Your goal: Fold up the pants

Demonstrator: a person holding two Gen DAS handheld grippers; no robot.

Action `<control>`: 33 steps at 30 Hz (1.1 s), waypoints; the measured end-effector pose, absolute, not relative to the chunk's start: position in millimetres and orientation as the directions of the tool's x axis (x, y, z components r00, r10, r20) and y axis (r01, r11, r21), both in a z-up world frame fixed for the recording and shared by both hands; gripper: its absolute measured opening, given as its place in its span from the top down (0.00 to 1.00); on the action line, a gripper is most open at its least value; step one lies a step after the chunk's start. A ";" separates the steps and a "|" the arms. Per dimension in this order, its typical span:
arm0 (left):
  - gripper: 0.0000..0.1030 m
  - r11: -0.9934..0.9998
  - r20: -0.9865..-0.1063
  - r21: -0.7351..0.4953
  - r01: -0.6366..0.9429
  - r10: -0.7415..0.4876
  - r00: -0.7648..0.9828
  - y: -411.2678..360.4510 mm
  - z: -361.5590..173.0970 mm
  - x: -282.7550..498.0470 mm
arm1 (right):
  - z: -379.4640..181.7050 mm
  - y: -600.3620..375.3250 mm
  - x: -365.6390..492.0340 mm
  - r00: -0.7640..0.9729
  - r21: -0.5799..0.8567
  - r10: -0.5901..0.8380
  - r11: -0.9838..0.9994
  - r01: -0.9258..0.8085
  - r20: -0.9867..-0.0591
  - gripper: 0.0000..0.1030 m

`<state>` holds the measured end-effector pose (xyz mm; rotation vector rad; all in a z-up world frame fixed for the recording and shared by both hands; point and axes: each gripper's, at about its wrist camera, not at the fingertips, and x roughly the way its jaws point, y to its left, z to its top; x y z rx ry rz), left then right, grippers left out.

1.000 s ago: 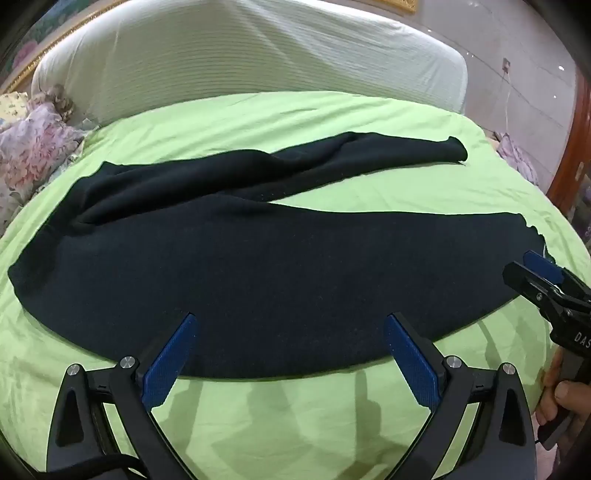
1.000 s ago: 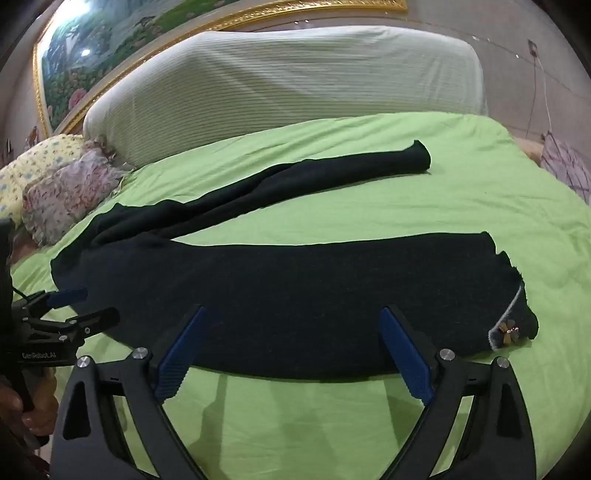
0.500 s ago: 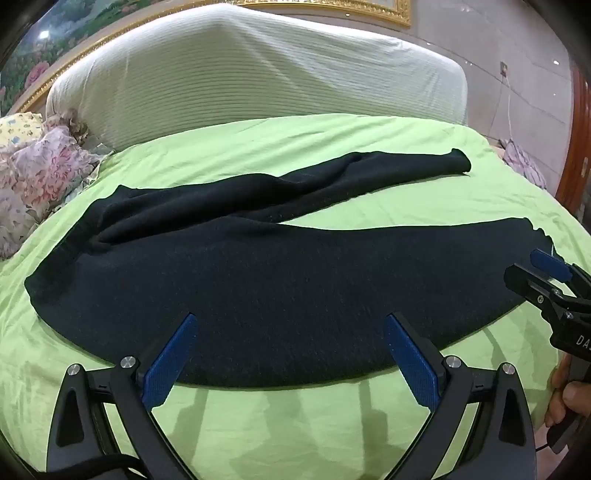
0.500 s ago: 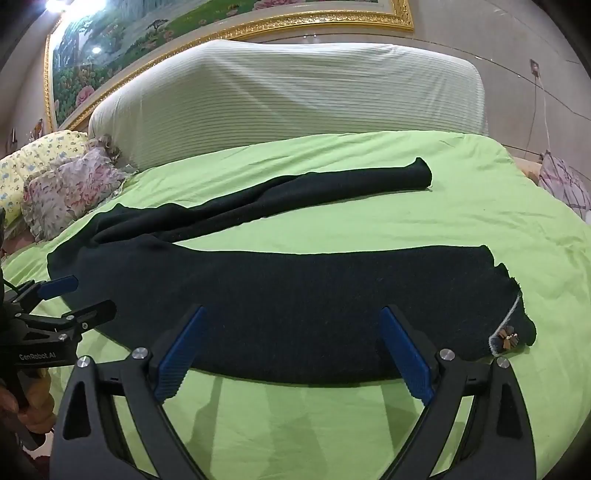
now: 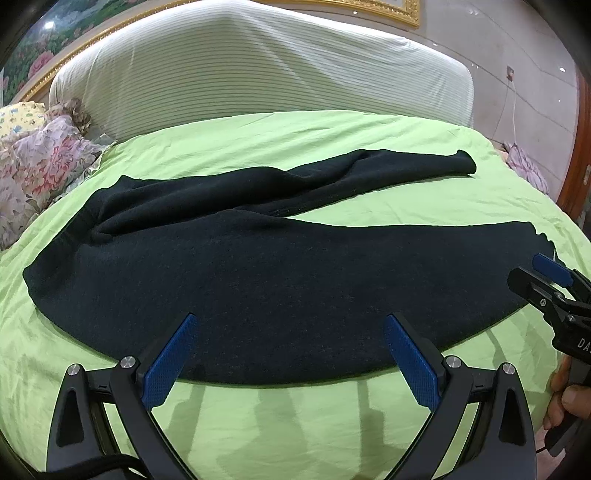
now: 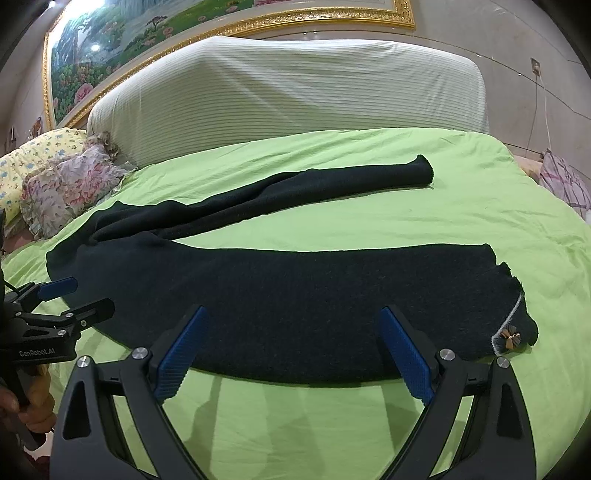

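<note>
Black pants [image 5: 258,280] lie spread flat on a green bed sheet [image 5: 295,417]. The waist is at the left and the two legs run to the right, the far leg [image 6: 332,184] angled away from the near one [image 6: 332,295]. A small bow and pale trim [image 6: 511,334] mark the near leg's hem. My left gripper [image 5: 290,354] is open and empty above the near edge of the pants. My right gripper [image 6: 291,347] is open and empty above the near leg. Each gripper shows at the edge of the other's view, the right one [image 5: 543,280] and the left one [image 6: 74,295].
A white striped headboard [image 6: 295,92] stands behind the bed. Floral pillows [image 6: 70,188] lie at the back left. A framed painting [image 6: 147,33] hangs above. A patterned cloth [image 6: 565,181] lies off the bed's right edge.
Both grippers have tilted up and drawn back slightly, so more of the headboard and wall shows. The pants have not moved. Both grippers stay open.
</note>
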<state>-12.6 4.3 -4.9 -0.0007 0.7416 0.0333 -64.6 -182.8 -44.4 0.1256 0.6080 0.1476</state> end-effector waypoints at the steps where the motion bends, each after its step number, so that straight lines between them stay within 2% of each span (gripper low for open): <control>1: 0.02 0.999 -0.674 0.012 -0.030 0.030 0.738 3.9 -5.0 -13.0 | -44.5 -182.4 -64.5 0.811 0.160 0.174 0.982 -0.100 -0.559 0.09; 33: 0.02 1.000 -0.667 -0.005 -0.021 0.013 0.745 3.2 -2.8 -13.7 | -41.3 -184.9 -64.2 0.815 0.171 0.178 0.980 -0.098 -0.552 0.09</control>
